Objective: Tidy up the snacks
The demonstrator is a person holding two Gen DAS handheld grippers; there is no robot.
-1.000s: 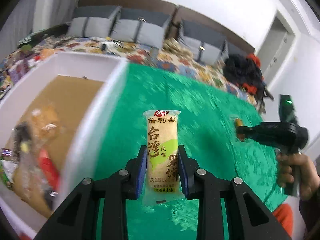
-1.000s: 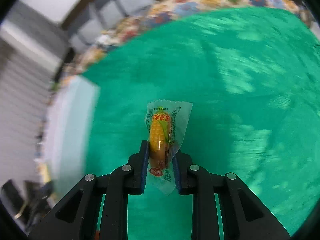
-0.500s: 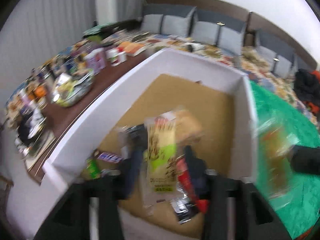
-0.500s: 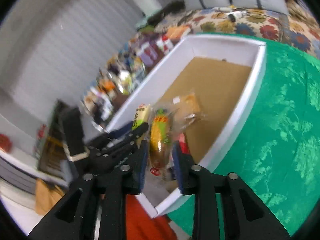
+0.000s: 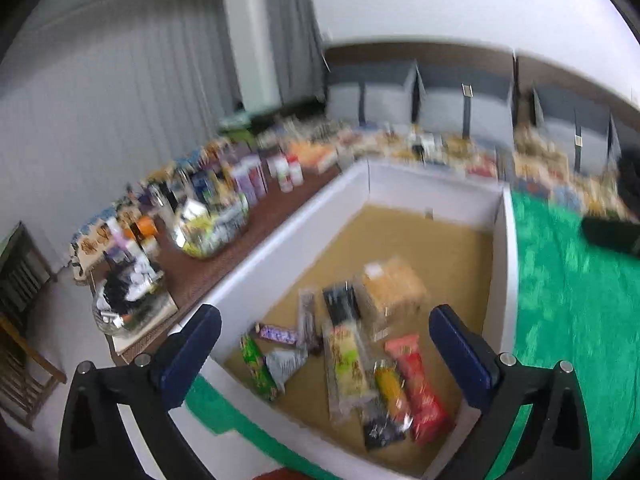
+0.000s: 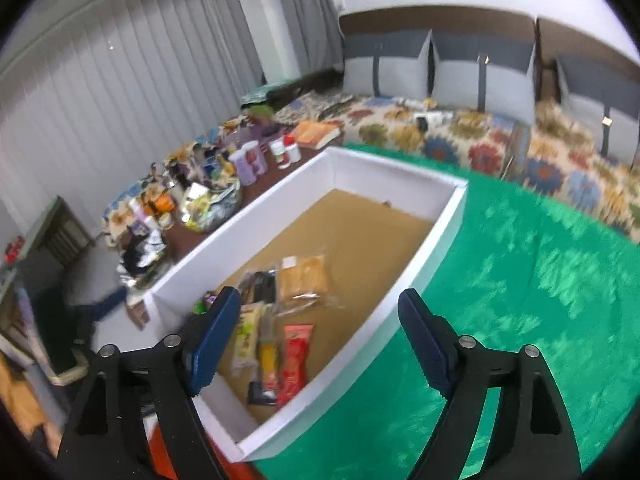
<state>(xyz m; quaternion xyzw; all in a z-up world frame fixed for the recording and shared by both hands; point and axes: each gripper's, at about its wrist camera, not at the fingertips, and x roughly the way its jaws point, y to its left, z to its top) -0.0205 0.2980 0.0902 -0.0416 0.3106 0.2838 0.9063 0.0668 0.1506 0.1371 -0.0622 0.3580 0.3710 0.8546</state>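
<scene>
Two snacks down! From the left wrist, the left gripper [image 5: 324, 354] has just been spreading its jaws, nothing between them — the green-and-cream wafer pack [image 5: 346, 364] lies dead ahead below, long axis along the fingers, inside the white box [image 5: 502, 276]. Motion blur smears the labels. From the right wrist, the right gripper [image 6: 320, 340], jaws likewise just opened and bare, hangs over the corn snack [image 6: 267, 364] — its lower end blurred. Green cloth [image 6: 540, 280] lies rightward.
</scene>
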